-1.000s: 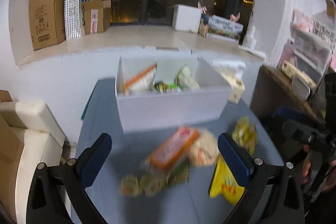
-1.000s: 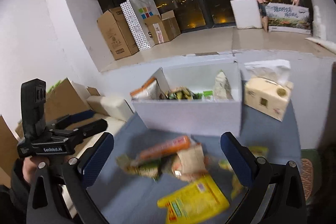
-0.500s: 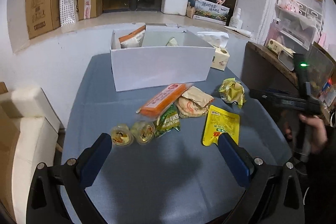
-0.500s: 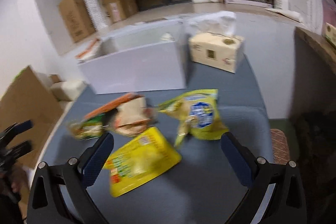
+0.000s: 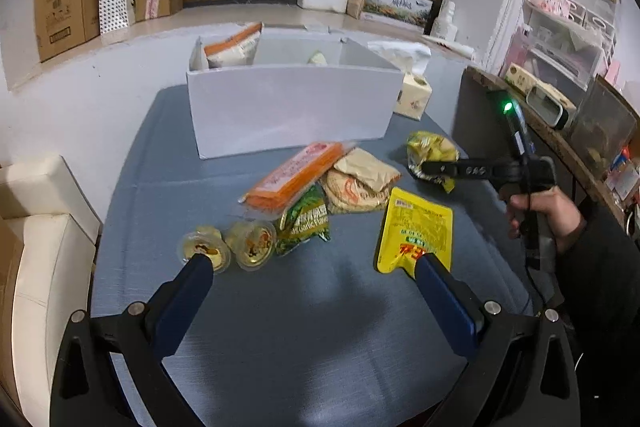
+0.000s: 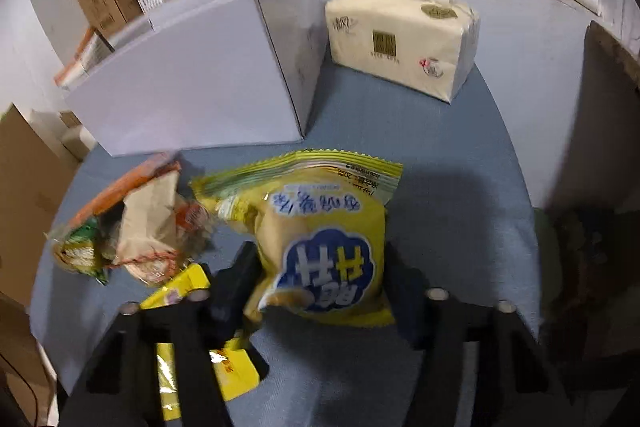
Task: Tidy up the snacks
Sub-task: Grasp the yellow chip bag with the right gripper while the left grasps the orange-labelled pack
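My right gripper (image 6: 320, 263) has its jaws closing on a puffy yellow and blue snack bag (image 6: 324, 227), and both fingers touch its sides. In the left wrist view that bag (image 5: 430, 147) lies on the blue table (image 5: 320, 327) under the right gripper (image 5: 426, 169). My left gripper (image 5: 312, 267) hangs open above the table, holding nothing. Ahead of it lie two jelly cups (image 5: 204, 247), a green packet (image 5: 306, 223), an orange packet (image 5: 296, 175), a beige packet (image 5: 360, 183) and a flat yellow pouch (image 5: 416, 227). Behind them stands the white box (image 5: 288, 111) with snacks inside.
A tissue pack (image 6: 400, 43) stands right of the white box (image 6: 192, 83). A person's hand (image 5: 540, 211) holds the right gripper at the table's right edge. A dark cabinet with clutter rises on the right, a cream seat (image 5: 44, 227) sits left.
The right gripper dropped onto the yellow and blue bag and its fingers came in from wide to touch both sides. The left gripper sank a little toward the table.
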The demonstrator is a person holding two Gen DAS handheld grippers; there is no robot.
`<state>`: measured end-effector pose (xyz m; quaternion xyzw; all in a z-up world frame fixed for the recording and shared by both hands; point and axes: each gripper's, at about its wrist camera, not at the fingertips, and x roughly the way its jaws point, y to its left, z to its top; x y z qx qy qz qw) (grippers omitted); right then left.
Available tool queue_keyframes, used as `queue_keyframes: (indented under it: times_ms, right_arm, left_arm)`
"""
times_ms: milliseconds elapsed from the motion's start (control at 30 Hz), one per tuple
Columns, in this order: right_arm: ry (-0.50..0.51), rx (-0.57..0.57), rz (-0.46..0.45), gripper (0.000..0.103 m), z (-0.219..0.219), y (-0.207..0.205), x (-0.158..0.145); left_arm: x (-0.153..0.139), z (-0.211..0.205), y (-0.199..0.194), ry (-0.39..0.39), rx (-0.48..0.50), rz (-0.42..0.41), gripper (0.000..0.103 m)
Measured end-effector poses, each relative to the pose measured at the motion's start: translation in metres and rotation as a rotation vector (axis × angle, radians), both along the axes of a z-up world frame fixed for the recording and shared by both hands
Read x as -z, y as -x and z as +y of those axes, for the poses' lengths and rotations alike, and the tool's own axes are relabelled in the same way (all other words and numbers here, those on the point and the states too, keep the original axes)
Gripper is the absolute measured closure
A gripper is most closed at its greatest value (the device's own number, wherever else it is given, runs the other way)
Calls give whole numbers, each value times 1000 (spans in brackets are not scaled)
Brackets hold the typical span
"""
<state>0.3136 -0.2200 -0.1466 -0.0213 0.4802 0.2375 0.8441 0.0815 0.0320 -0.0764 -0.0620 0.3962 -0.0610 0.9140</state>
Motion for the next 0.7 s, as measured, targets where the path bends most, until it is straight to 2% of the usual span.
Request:
queue_keyframes:
  times_ms: [267,433,600,700]
  right_arm:
    - [-52,-26,-85,50,-7,35,-32]
    - [-115,-24,-132,50,-13,70,-61]
    - [-218,17,-176,50,-27,105,-85]
    - [-216,26,-211,50,-28,120,-93]
  left_arm:
    - [16,6,-24,39,6,42,0]
    - [22,8,-68,54,54,82,0]
    - [36,5,-123,15,121,130,0]
    - [47,-1,-148,-52,128,168,0]
